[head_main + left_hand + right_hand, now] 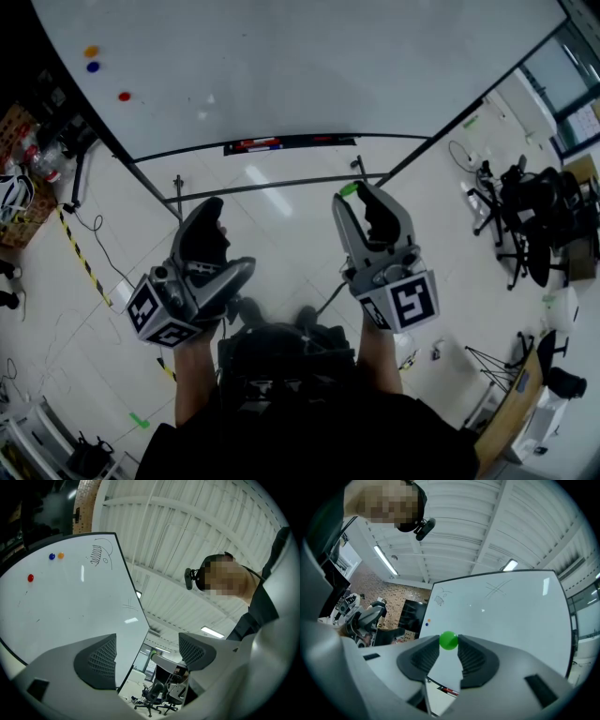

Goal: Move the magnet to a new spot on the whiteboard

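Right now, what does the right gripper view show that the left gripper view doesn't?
Only the right gripper view: the round green magnet pinched between the right gripper's jaw tips. Only the left gripper view: the small red magnet on the board, and the left gripper open and empty. Both: the white whiteboard with its small blue magnet and orange magnet.

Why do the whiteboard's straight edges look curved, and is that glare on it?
Head view: the wide lens bows the whiteboard; ceiling lights show as pale spots on it and streaks on the floor. Left gripper view: dark rounded corners, light strips mirrored on the whiteboard. Right gripper view: same bending, though the green magnet looks sharp.
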A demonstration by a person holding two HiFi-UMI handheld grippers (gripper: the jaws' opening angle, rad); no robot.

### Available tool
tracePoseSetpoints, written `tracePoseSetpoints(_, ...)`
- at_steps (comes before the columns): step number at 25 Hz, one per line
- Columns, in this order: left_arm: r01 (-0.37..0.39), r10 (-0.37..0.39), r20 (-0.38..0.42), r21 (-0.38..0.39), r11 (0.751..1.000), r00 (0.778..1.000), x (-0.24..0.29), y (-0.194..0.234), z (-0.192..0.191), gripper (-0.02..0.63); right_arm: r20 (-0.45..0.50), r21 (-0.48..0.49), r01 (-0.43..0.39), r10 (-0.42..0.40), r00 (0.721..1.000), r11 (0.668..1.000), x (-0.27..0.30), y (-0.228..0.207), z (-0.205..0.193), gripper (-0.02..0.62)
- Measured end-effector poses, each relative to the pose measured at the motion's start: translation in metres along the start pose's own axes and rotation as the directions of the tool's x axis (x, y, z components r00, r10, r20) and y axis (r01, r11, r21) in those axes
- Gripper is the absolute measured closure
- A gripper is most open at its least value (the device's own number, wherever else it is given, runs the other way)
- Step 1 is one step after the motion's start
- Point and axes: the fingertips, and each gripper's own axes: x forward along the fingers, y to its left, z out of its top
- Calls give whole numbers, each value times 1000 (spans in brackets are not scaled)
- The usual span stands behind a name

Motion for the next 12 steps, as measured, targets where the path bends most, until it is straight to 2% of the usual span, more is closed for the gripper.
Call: tracePoseSetpoints(12, 5, -4, 23, -41, 999, 1000, -21, 22, 19, 193, -30, -30, 14, -15, 999, 999, 23, 21, 0, 445)
